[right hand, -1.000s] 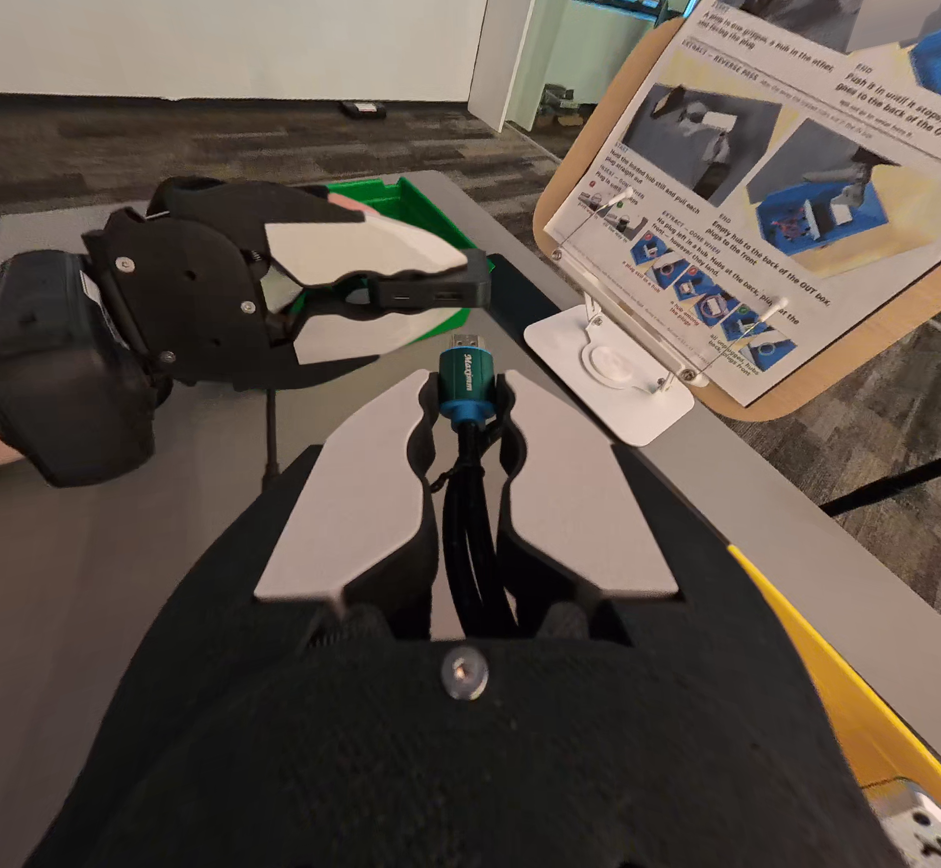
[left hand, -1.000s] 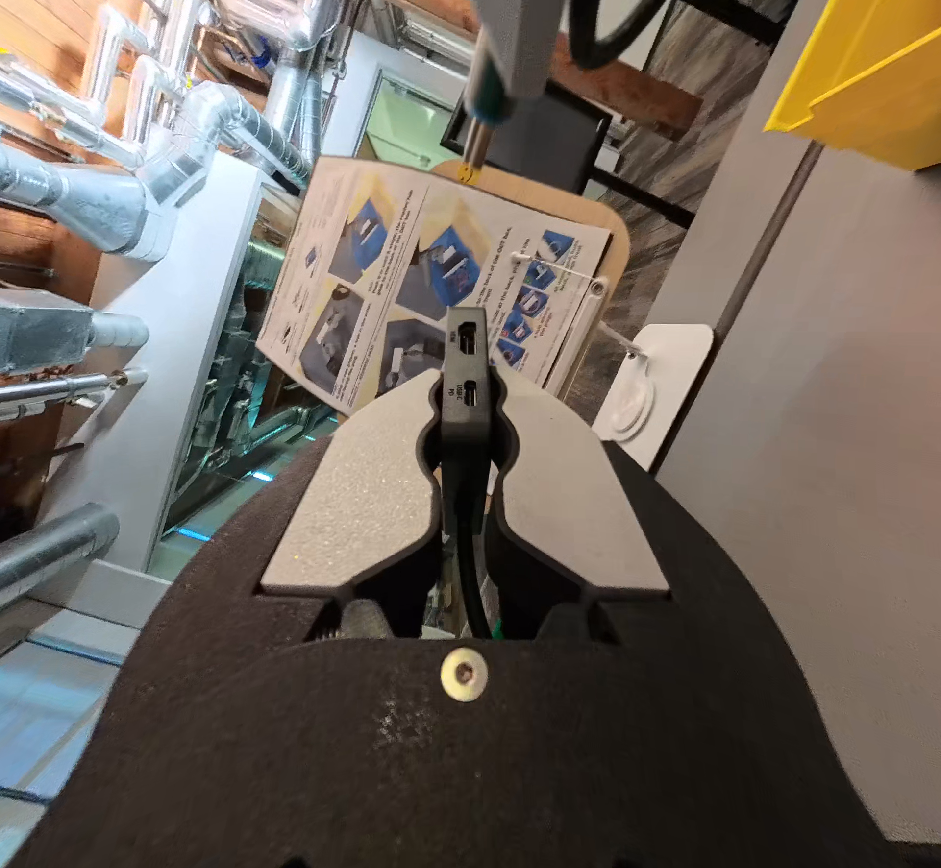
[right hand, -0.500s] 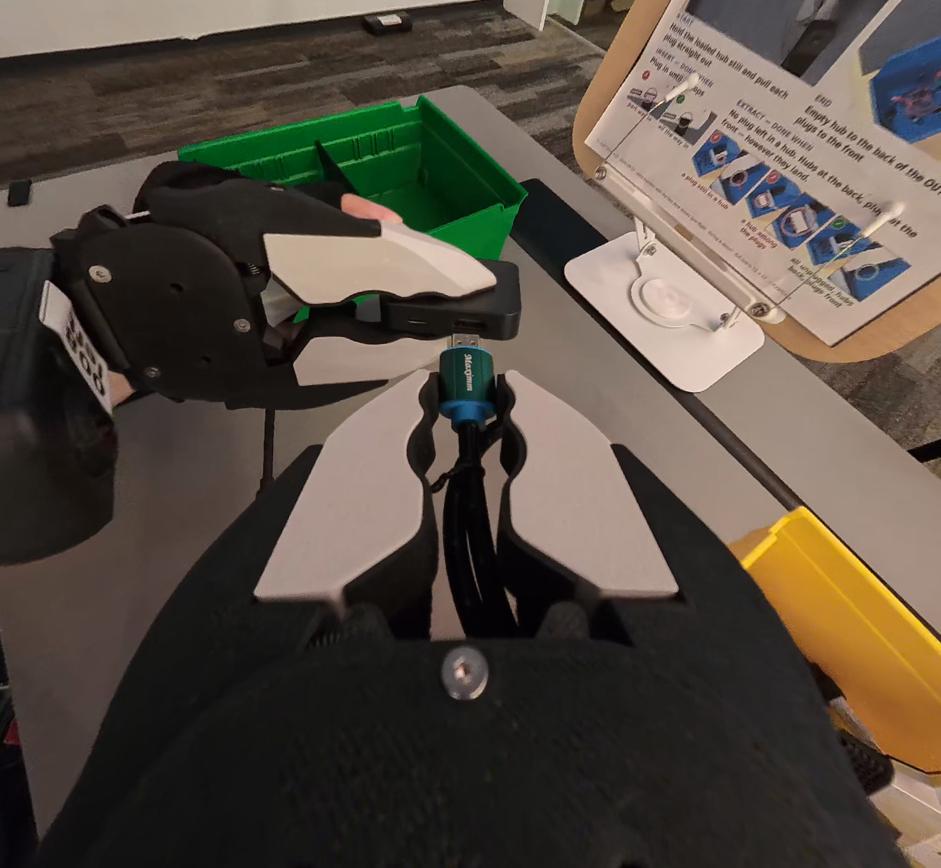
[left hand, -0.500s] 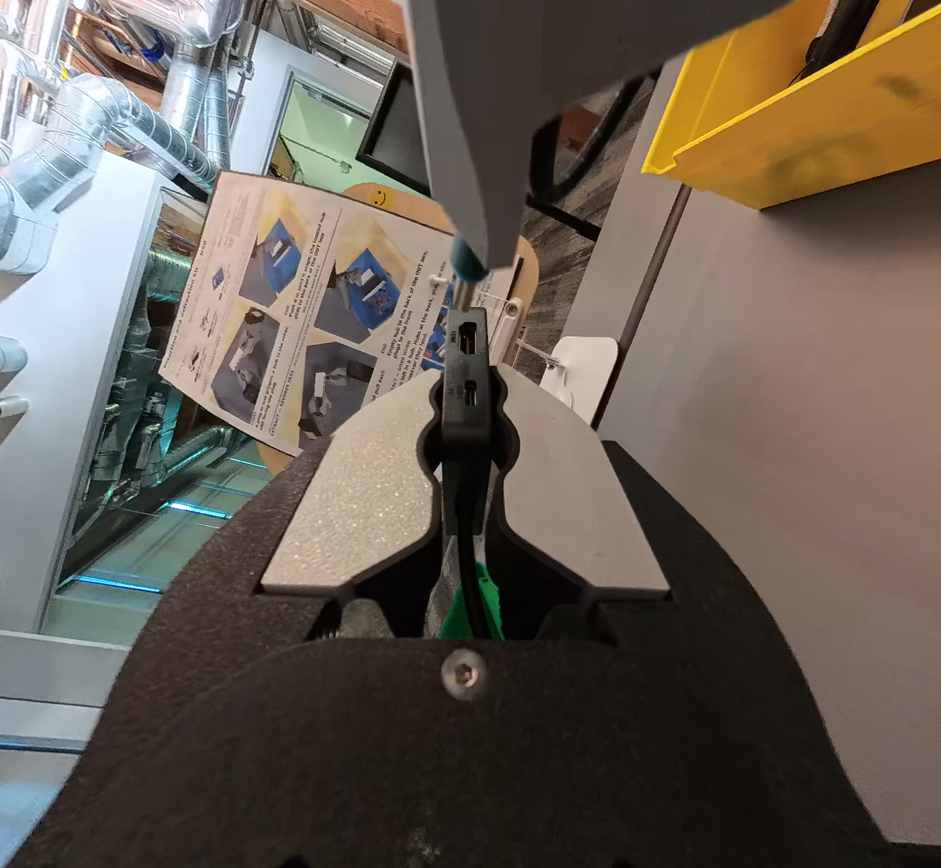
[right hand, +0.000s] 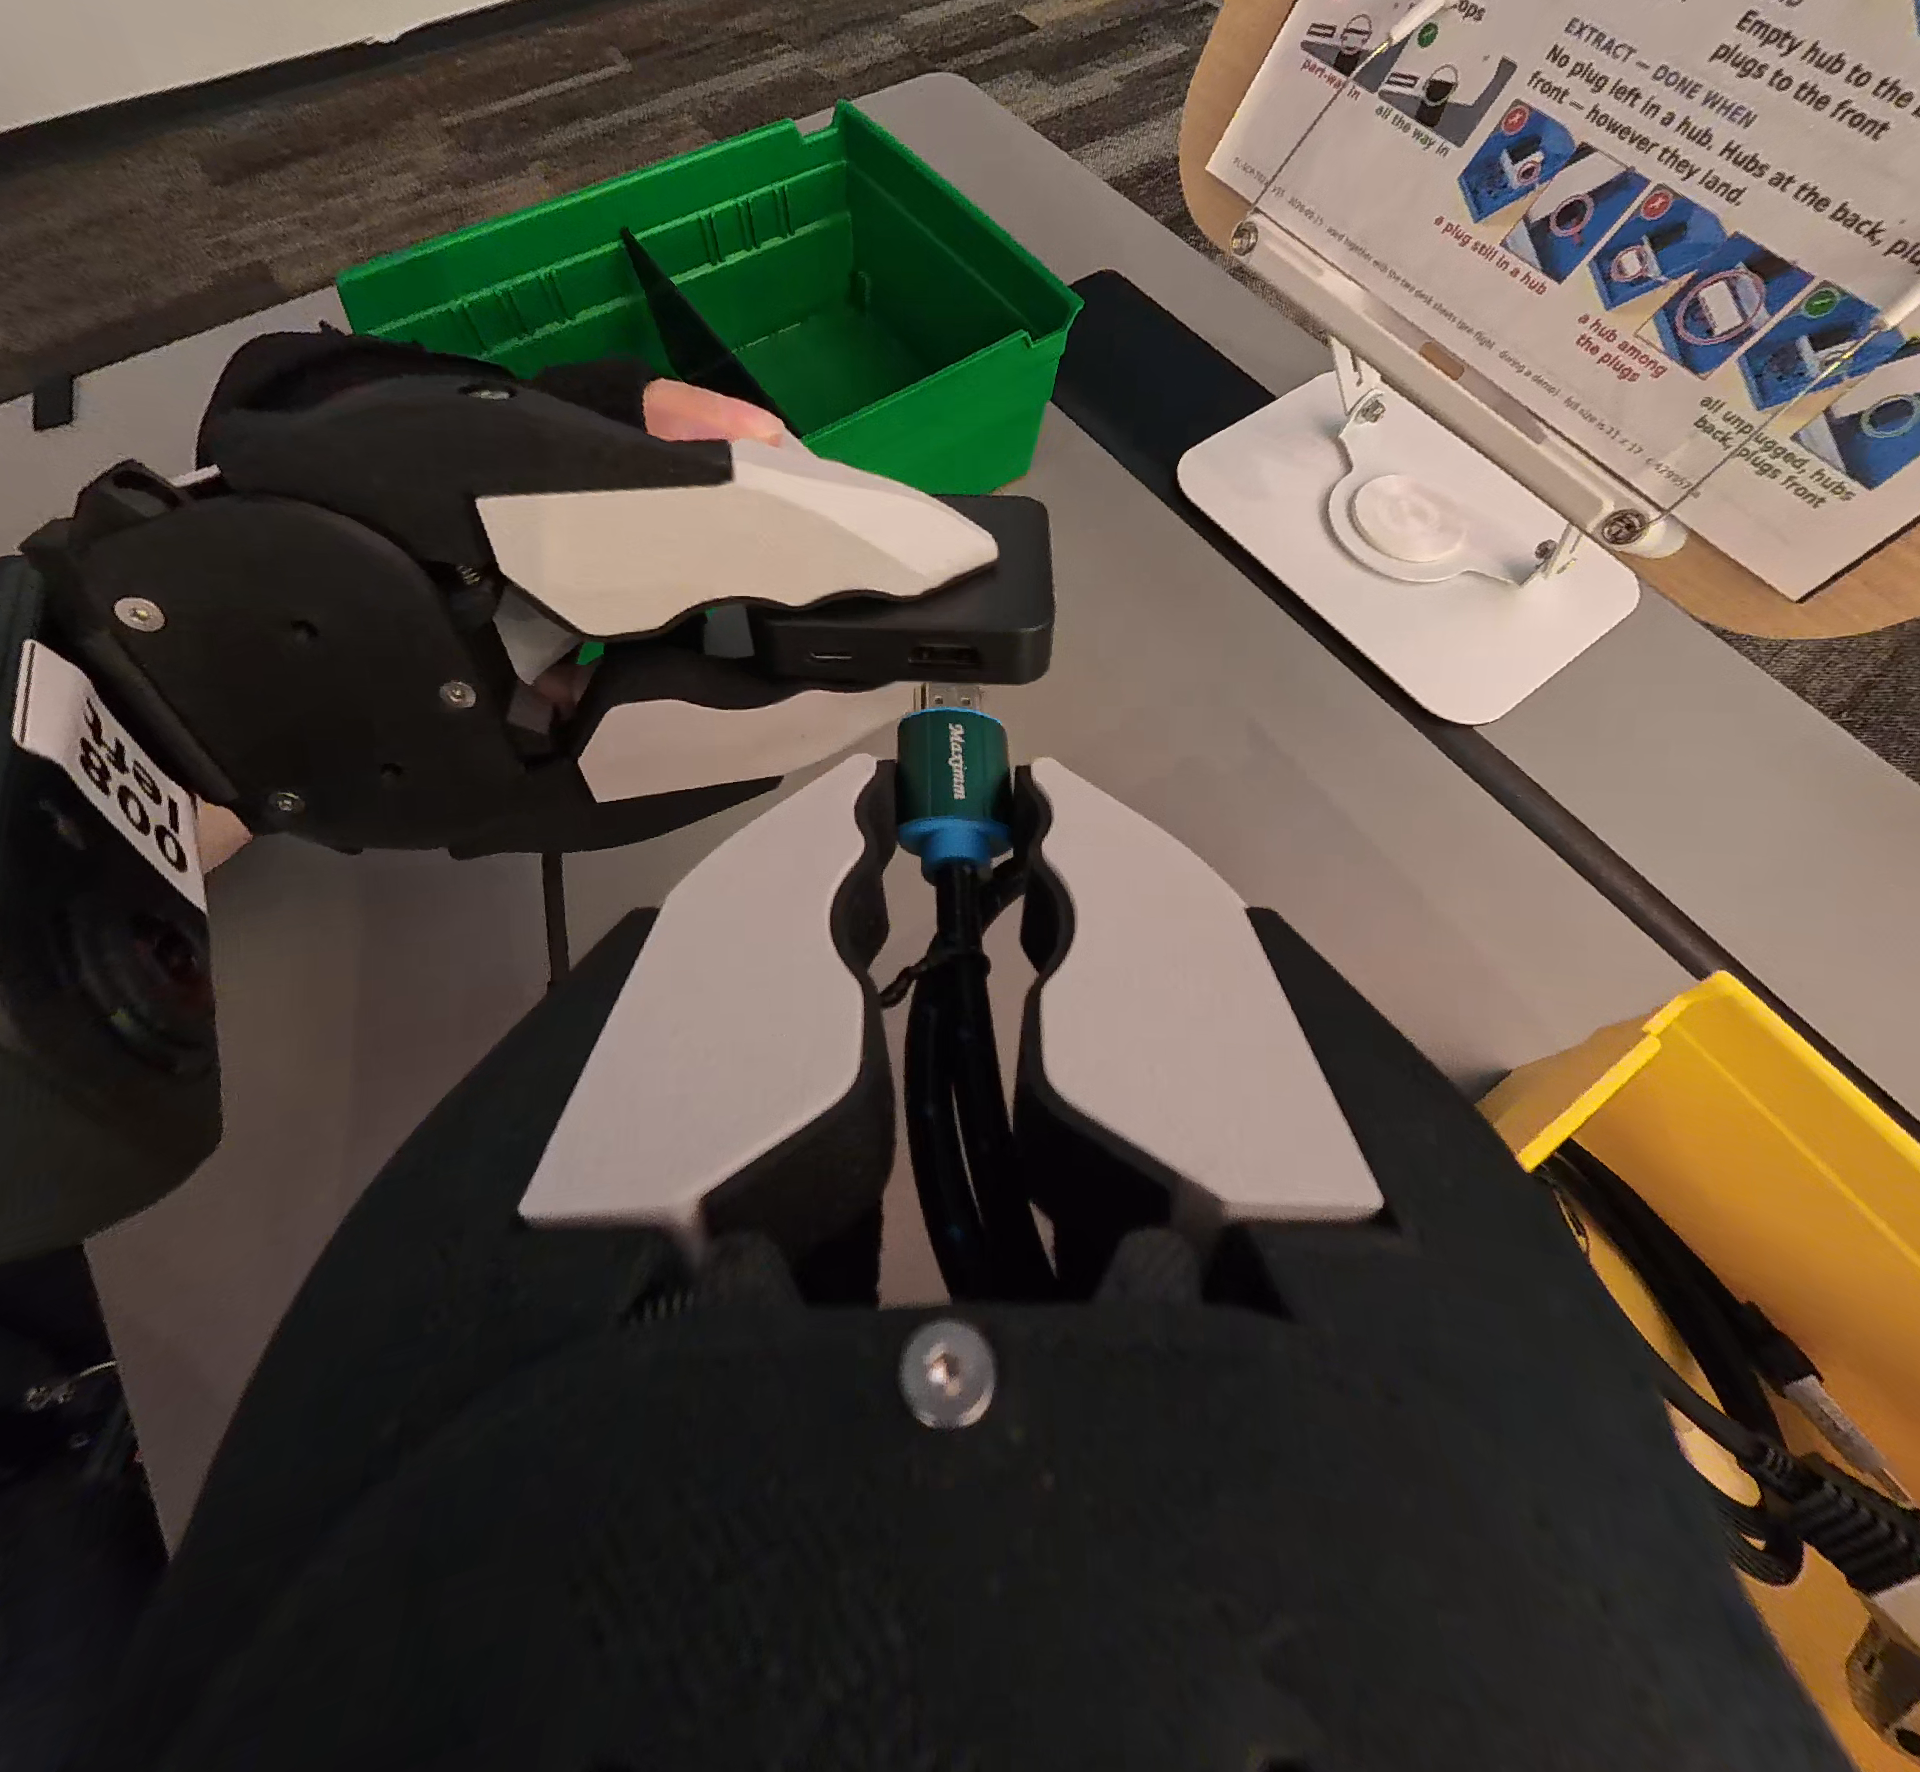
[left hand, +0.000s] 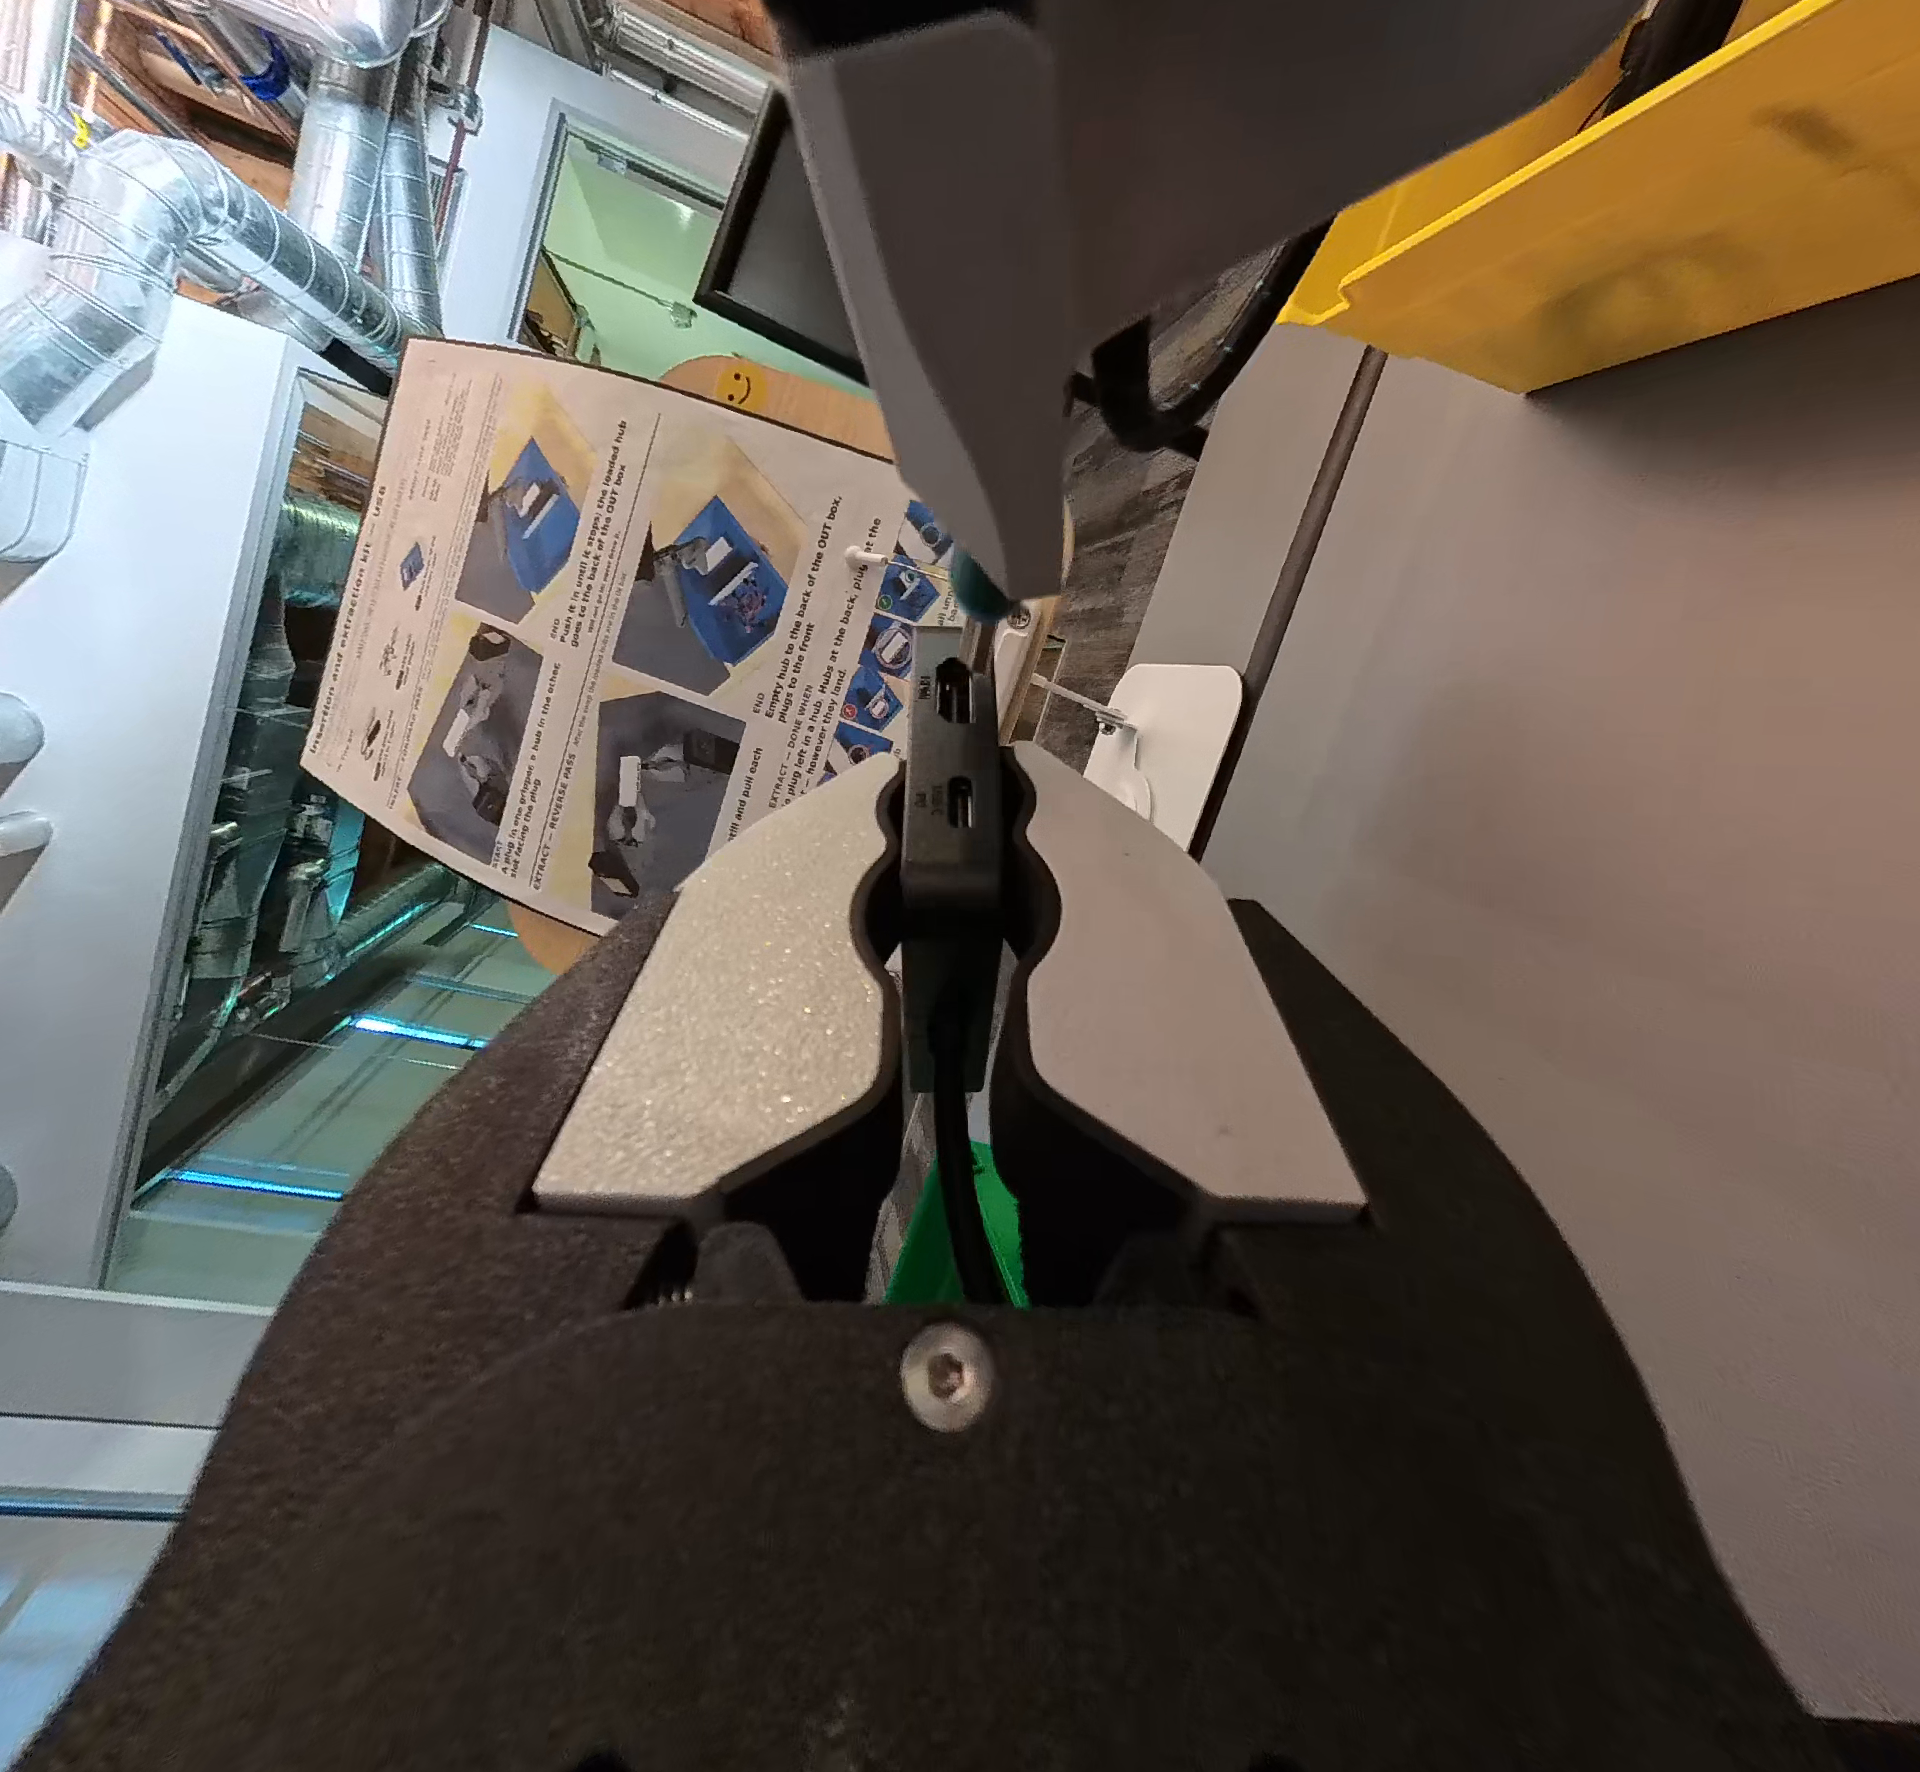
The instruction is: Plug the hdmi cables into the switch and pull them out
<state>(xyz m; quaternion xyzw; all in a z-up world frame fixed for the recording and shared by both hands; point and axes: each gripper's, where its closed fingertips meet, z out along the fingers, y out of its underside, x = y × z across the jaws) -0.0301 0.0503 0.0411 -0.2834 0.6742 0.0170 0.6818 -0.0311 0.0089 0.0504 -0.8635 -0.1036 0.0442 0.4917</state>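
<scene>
We hold 2 grippers over a grey table (right hand: 1299, 787). Our left gripper (right hand: 904, 642) is clamped flat on 1 small black switch (right hand: 935, 631), gripping the end its own cable leaves from and leaving the port edge free. That edge shows 2 openings: 1 wide HDMI port (right hand: 943, 655) and 1 smaller slot (right hand: 831, 656) beside it. Our right gripper (right hand: 951, 777) is closed around 1 HDMI plug (right hand: 951, 777) with a teal metal shell, its black cable (right hand: 961, 1047) running back between the fingers. The plug's metal tip sits just below the wide port, very near; we cannot tell whether it touches.

We judge the switch light and rigid, with smooth plastic that could slip or twist under a push, so a hold across its broad faces, well back from the ports, suits it. The plug shell looks hard and slick; gripping it on its sides lets us push straight. The cable looks stiff and springy and may tug sideways.

Also counted: 1 green bin (right hand: 831, 309) with 1 divider making 2 compartments, both empty where visible; 1 yellow bin (right hand: 1714, 1203) holding more black cables, number unclear; 1 instruction sheet (right hand: 1662, 112) on 1 white stand (right hand: 1455, 600).
</scene>
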